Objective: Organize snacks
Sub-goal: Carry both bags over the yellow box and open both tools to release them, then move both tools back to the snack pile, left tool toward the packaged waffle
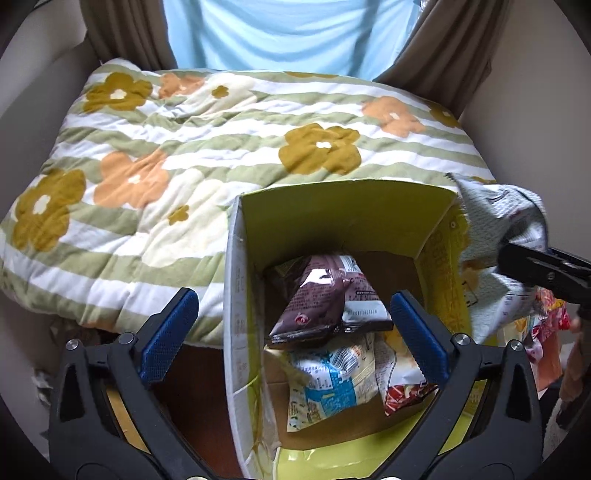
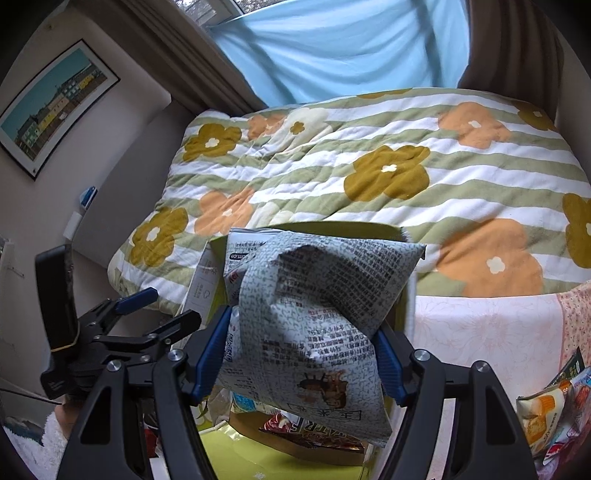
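Snack bag (image 2: 317,325), pale grey with dense black print and crumpled, hangs pinched between my right gripper (image 2: 303,354) pads, long axis roughly upright, just above the open yellow box (image 1: 343,218) where other packets (image 1: 328,302) already lie. I judge the drop is straight down. My left gripper (image 1: 291,336) hovers spread and empty over the box's near edge, beside the flowered quilt (image 1: 184,147).

Home bedroom. Bed takes up most of both views, covered by a quilt (image 2: 369,173) with green-and-white stripes and big mustard and orange flowers. Behind the bed: light blue curtain (image 2: 343,48) flanked by brown drapes (image 1: 122,33), window frame just above it. On the beige wall left of the bed, a framed picture (image 2: 55,107) of colourful buildings. Yellow-lined cardboard box (image 1: 343,218) of snack packets sits against the bed's near edge.
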Available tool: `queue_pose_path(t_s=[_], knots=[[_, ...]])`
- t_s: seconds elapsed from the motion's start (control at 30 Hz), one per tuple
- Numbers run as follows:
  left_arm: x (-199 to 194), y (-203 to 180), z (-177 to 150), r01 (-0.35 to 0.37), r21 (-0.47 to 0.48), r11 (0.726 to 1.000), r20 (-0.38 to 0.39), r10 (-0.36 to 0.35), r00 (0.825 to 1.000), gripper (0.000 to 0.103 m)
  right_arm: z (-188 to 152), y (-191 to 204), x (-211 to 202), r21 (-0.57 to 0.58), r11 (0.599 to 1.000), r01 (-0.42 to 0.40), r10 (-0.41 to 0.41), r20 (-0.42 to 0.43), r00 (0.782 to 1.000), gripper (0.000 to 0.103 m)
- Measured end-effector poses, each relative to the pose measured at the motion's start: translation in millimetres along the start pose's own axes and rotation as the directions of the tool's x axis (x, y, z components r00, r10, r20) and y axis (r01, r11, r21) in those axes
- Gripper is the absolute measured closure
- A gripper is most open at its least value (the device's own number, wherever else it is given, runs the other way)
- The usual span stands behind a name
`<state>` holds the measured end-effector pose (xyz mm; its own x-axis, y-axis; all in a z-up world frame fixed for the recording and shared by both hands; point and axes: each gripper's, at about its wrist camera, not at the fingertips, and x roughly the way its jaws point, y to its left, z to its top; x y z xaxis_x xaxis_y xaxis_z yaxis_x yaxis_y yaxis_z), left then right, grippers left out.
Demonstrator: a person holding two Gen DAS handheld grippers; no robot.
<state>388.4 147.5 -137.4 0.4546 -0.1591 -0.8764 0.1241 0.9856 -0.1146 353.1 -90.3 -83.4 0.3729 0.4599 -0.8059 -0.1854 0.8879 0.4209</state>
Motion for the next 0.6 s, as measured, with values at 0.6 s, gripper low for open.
queue_pose_path(t_s=[0.6], knots=[[-31.6, 12.8, -28.5, -0.002, -0.03, 1.0, 0.04, 0.003, 0.999, 0.0, -23.9, 17.8, -7.6, -0.076, 0.991, 0.112, -0.109, 0.046, 0.993, 0.001]])
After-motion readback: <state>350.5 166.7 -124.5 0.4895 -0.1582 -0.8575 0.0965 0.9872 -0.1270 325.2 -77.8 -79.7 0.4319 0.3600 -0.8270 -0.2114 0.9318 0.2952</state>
